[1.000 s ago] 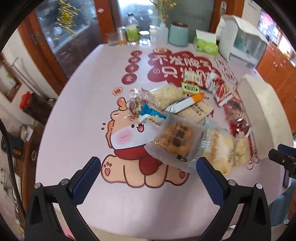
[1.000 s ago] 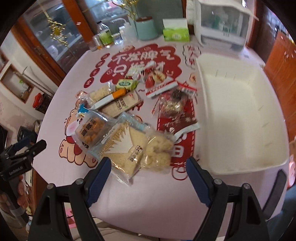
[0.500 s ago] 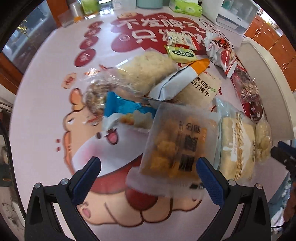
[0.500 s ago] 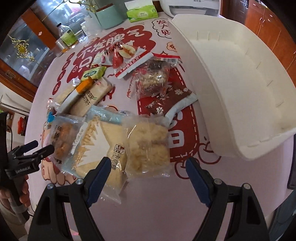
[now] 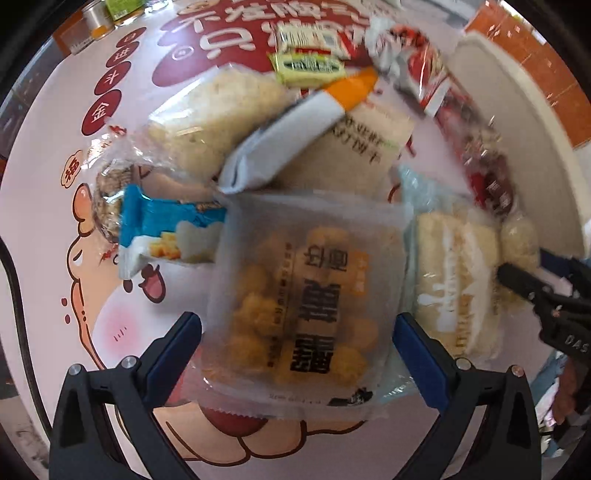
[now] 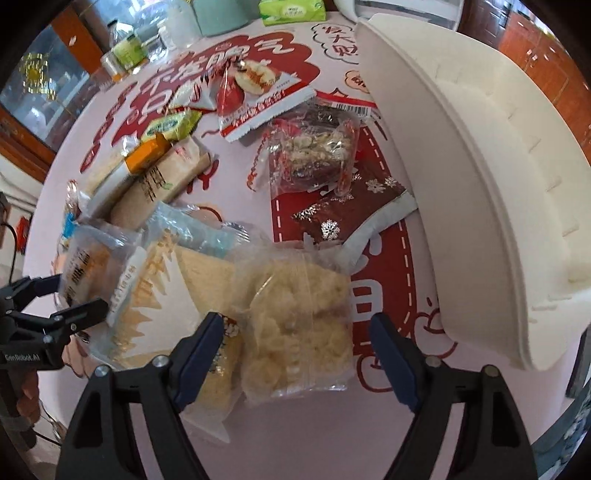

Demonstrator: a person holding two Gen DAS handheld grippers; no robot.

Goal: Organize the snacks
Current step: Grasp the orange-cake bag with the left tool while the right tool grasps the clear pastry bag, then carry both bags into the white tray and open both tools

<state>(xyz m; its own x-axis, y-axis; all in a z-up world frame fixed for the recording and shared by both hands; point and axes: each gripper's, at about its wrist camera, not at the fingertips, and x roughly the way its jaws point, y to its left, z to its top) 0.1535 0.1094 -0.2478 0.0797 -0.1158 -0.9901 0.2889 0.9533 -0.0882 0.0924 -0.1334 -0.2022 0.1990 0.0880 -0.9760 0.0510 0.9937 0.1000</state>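
Observation:
A heap of snack packs lies on the pink printed tablecloth. My left gripper (image 5: 297, 338) is open, its blue fingers either side of a frosted pack of golden puffs (image 5: 303, 291), low over it. My right gripper (image 6: 297, 339) is open, its fingers either side of a clear pack of pale crispy snack (image 6: 299, 325). Beside that lies a sandwich pack (image 6: 177, 280), which also shows in the left wrist view (image 5: 454, 280). A white bin (image 6: 480, 177) stands to the right of the heap.
More packs lie behind: a blue one (image 5: 166, 229), a grey-orange one (image 5: 295, 133), a green one (image 6: 171, 125), a red-white one (image 6: 258, 99), a nut pack (image 6: 314, 151), a brown snowflake pack (image 6: 354, 214). Bottles and a tissue box (image 6: 291, 11) stand at the far edge.
Both grippers have moved forward and down over the heap. The puff pack now sits between the left fingers and the crispy pack between the right fingers. Both stay open.

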